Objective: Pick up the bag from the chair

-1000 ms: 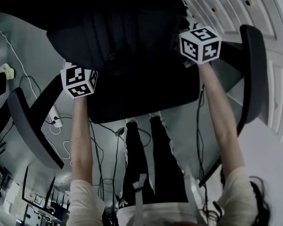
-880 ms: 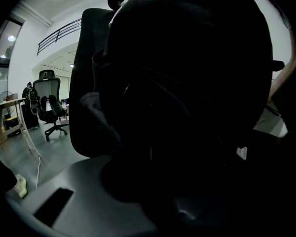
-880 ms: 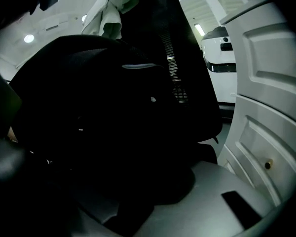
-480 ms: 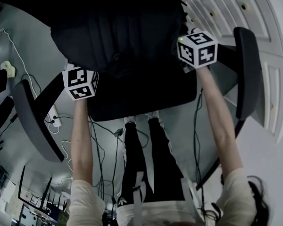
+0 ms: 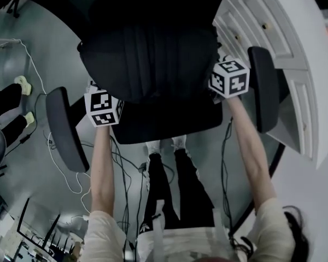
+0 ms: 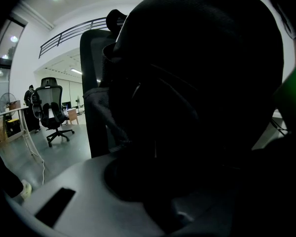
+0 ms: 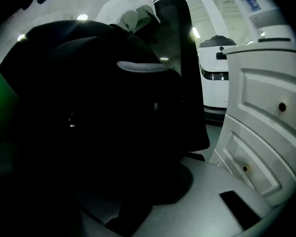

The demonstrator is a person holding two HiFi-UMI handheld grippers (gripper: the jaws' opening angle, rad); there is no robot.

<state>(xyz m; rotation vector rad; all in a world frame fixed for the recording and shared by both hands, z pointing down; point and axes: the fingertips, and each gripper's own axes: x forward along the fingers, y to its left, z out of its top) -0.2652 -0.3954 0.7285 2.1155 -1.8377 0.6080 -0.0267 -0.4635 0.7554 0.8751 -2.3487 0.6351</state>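
The bag [image 5: 147, 48] is clamped from both sides. The left gripper [image 6: 172, 191] is closed on one flank and the right gripper [image 7: 123, 186] on the other, and the jaws of both have just been closing with black fabric filling the gap between them. The bag is thus held between the two sets of fingers, with the chair seat [image 5: 169, 125] just below them; whether the bag's bottom is clear of the seat cannot be told. The left armrest [image 5: 65, 127] and the right armrest [image 5: 262, 89] stand outside the fingers, and a white cabinet [image 5: 284, 48] is close beyond the right fingers. The step in hand is judged to be the lift. It is best done with both grippers raised together and level with each other, so that the soft bag is neither twisted nor allowed to sag out of one grip. An even squeeze is needed, and the load should be drawn straight up until the armrests are cleared, with care taken on the cabinet side. The bag appears to stand upright, its long axis running up and down, its width spanning from one gripper to the other, and its ribbed face turned toward the person.
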